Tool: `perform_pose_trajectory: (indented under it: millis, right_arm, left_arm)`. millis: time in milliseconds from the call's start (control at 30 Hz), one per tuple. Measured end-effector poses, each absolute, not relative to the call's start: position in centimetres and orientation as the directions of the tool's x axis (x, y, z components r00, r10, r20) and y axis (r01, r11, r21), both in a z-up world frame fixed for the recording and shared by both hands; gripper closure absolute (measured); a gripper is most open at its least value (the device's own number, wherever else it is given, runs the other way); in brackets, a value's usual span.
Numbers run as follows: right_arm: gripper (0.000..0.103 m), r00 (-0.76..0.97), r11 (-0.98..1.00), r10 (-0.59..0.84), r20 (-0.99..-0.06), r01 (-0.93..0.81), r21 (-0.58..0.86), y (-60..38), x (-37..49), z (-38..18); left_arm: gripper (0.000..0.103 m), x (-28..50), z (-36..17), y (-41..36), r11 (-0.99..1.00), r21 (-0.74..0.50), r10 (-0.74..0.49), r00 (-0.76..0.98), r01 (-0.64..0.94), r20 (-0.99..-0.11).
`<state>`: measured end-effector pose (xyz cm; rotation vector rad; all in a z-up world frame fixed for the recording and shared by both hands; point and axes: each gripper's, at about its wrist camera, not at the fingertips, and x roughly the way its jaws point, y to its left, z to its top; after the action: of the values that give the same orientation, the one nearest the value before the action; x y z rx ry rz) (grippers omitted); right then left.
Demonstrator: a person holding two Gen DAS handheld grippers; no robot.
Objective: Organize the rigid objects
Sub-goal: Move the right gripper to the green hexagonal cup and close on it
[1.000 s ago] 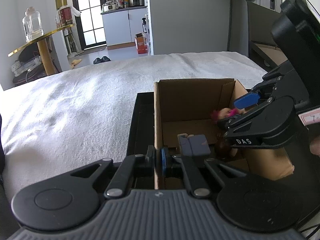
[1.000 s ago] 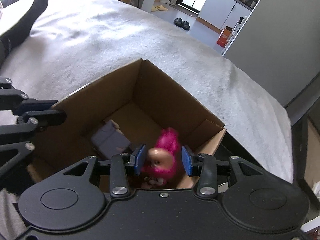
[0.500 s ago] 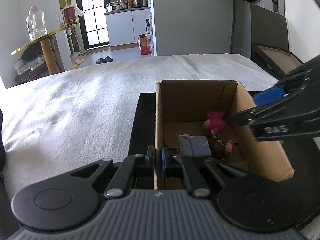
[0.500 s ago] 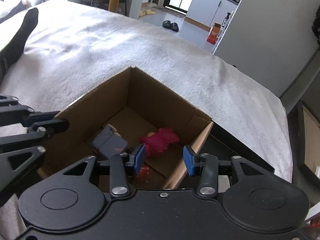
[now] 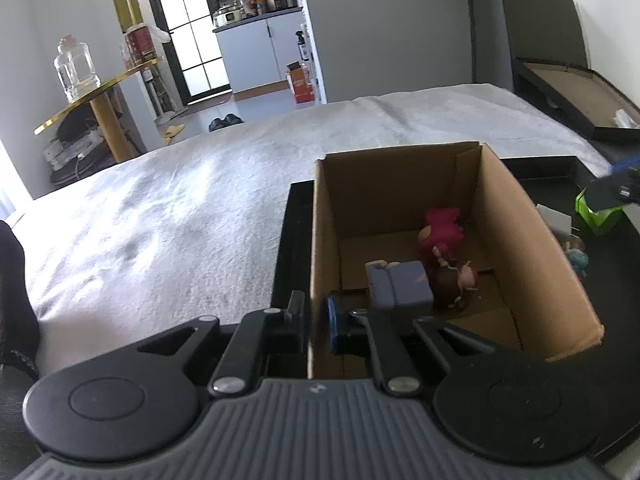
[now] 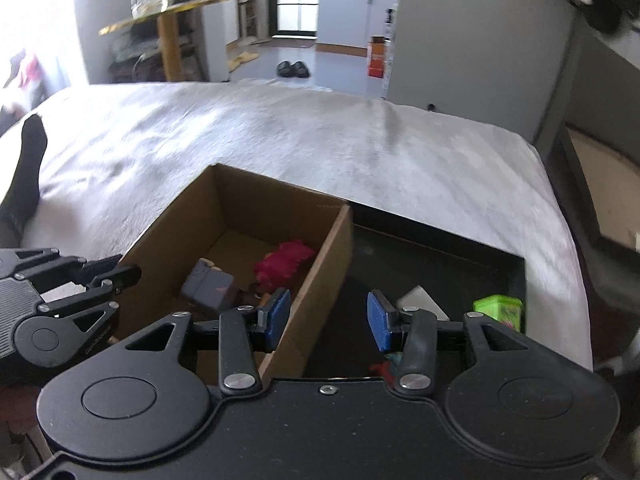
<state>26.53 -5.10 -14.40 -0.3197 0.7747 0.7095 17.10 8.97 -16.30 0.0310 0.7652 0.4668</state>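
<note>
The cardboard box is plain brown. Inside it, a figure with bright magenta hair lies beside a slate-grey block toy. The tray around the box is glossy black. To the right of the box sit a lime-green carton with a printed pattern and a white card. The bed cover beyond the box is pale grey-white. The right claw has blue pads on black arms.
</note>
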Motion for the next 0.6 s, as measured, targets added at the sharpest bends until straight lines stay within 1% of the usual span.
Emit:
perform_pose_trajectory:
  millis: [67,100,133,167,200,233,333,400,500,533,600]
  right_arm:
    - [0.059,0.511,0.744,0.454,-0.73,-0.669,-0.005,-6.1,26.6,-14.6]
    - [0.057,0.514,0.752,0.451,-0.729,-0.659,0.001,-6.6,26.7,-14.8]
    - [0.055,0.516,0.759,0.45,-0.729,-0.651,0.008,-7.1,26.8,-14.9]
    - [0.054,0.516,0.766,0.449,-0.729,-0.642,0.018,-7.7,27.0,-15.1]
    - [0.053,0.516,0.773,0.448,-0.73,-0.634,0.026,-8.1,27.0,-15.3]
    - [0.053,0.516,0.778,0.447,-0.731,-0.628,0.033,-8.5,27.2,-15.4]
    - [0.049,0.526,0.794,0.443,-0.726,-0.606,0.045,-9.7,27.6,-15.9]
    - [0.049,0.534,0.805,0.44,-0.722,-0.591,0.054,-10.5,28.0,-16.2]
    - [0.049,0.547,0.821,0.44,-0.712,-0.567,0.071,-11.8,28.7,-16.6]
    - [0.05,0.555,0.826,0.438,-0.707,-0.56,0.073,-12.2,29.0,-16.7]
    - [0.053,0.562,0.833,0.435,-0.704,-0.548,0.076,-12.7,29.4,-17.0]
  left_arm:
    - [0.087,17.2,-16.2,9.1,0.895,0.197,0.422,0.615,-0.401,-0.666]
    - [0.081,17.2,-16.1,9.0,0.893,0.207,0.428,0.61,-0.4,-0.666]
    - [0.072,17.2,-16.0,9.0,0.892,0.217,0.433,0.609,-0.398,-0.664]
    - [0.067,17.2,-15.9,8.9,0.889,0.228,0.441,0.609,-0.396,-0.66]
    - [0.059,17.2,-15.7,8.8,0.886,0.24,0.45,0.609,-0.398,-0.653]
    - [0.053,17.2,-15.5,8.7,0.882,0.249,0.459,0.61,-0.4,-0.646]
    - [0.046,17.3,-15.1,8.4,0.874,0.264,0.476,0.607,-0.408,-0.637]
    - [0.044,17.5,-14.9,8.0,0.873,0.269,0.479,0.607,-0.408,-0.634]
    - [0.039,17.9,-14.7,7.3,0.873,0.288,0.482,0.61,-0.393,-0.629]
    - [0.037,18.1,-14.8,7.1,0.873,0.294,0.483,0.61,-0.389,-0.628]
    - [0.036,18.6,-14.8,6.6,0.871,0.311,0.489,0.603,-0.381,-0.63]
